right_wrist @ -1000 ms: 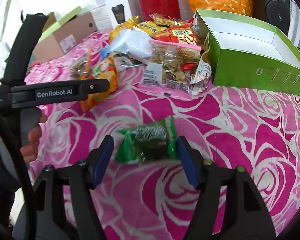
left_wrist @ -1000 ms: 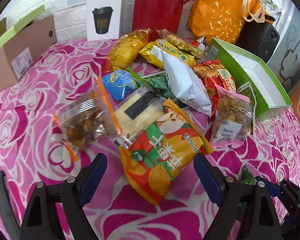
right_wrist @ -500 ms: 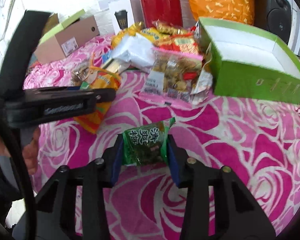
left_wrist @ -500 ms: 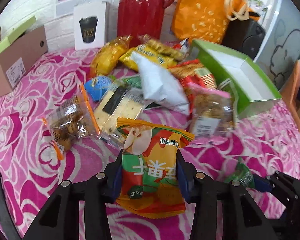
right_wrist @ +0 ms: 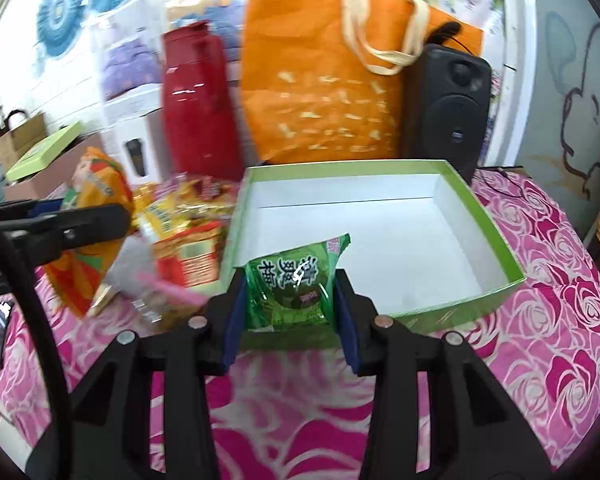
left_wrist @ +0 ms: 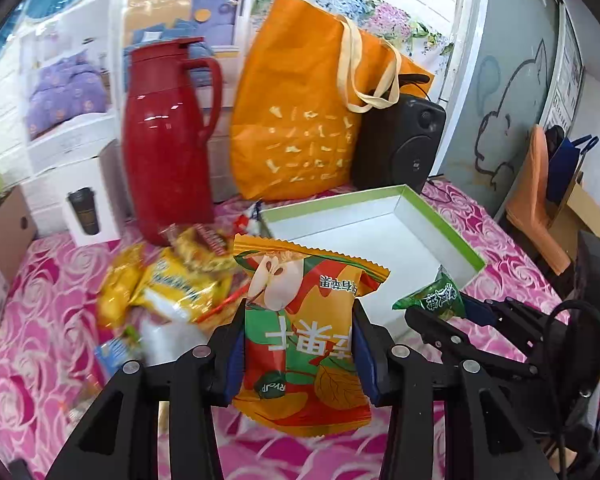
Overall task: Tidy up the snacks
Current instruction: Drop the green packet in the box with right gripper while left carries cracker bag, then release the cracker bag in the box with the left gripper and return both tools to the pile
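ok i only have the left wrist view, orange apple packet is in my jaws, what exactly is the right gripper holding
Observer: The right gripper is shut on a green packet, clamped on both sides.
Operator: is the box under it free
Observer: Yes, the whole white floor of the green box shows bare, right behind the packet.
Operator: anything by my left side i can't see
Observer: A brown cardboard box with a green lid sits at the far left, beyond the left gripper and its orange packet.
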### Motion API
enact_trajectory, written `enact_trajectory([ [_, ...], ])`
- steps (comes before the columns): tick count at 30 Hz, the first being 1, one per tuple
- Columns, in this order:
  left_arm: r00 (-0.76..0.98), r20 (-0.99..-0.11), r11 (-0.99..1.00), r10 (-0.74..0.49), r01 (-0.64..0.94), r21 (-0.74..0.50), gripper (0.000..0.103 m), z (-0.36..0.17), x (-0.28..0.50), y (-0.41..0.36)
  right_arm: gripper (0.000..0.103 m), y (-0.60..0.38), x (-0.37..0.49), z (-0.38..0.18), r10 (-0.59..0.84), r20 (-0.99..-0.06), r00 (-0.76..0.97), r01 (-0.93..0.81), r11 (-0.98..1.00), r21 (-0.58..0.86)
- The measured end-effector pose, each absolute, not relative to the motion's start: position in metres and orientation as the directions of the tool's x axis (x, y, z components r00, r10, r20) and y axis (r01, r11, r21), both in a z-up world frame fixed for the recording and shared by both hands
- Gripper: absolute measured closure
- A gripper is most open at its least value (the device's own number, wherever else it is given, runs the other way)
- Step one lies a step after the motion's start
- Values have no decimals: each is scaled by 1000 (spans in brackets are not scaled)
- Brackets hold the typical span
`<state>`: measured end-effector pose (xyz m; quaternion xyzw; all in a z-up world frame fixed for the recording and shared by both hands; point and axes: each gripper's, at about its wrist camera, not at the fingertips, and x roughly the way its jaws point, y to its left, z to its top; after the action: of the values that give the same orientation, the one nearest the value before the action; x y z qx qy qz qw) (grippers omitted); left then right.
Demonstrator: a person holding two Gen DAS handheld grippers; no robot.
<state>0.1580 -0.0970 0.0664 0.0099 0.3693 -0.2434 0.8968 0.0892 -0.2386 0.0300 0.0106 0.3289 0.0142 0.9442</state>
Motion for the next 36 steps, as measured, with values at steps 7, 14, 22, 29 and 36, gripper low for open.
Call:
enact_trajectory([
  [7, 574, -687, 863, -445, 480, -159, 57, 54, 195, -147, 60, -288, 131, 13, -8, -650, 760, 46, 998, 41],
  [14, 569, -692, 865, -445, 473, -167, 15, 41, 206, -166, 44, -308, 144, 2, -26, -662, 749, 52, 998, 19],
  [22, 618, -698, 908, -363, 402, -117, 13, 33, 205, -156, 7, -313, 134, -3, -62, -628, 776, 64, 998, -19],
  [29, 664, -662, 916, -348, 390, -91, 13, 51, 181, -141, 3, -295, 120, 16, -41, -596, 802, 28, 999, -31],
  [36, 719, -658, 960, -223, 280, -19, 13, 78, 155, -109, 1, -265, 89, 45, 10, -542, 840, -24, 1000, -19],
])
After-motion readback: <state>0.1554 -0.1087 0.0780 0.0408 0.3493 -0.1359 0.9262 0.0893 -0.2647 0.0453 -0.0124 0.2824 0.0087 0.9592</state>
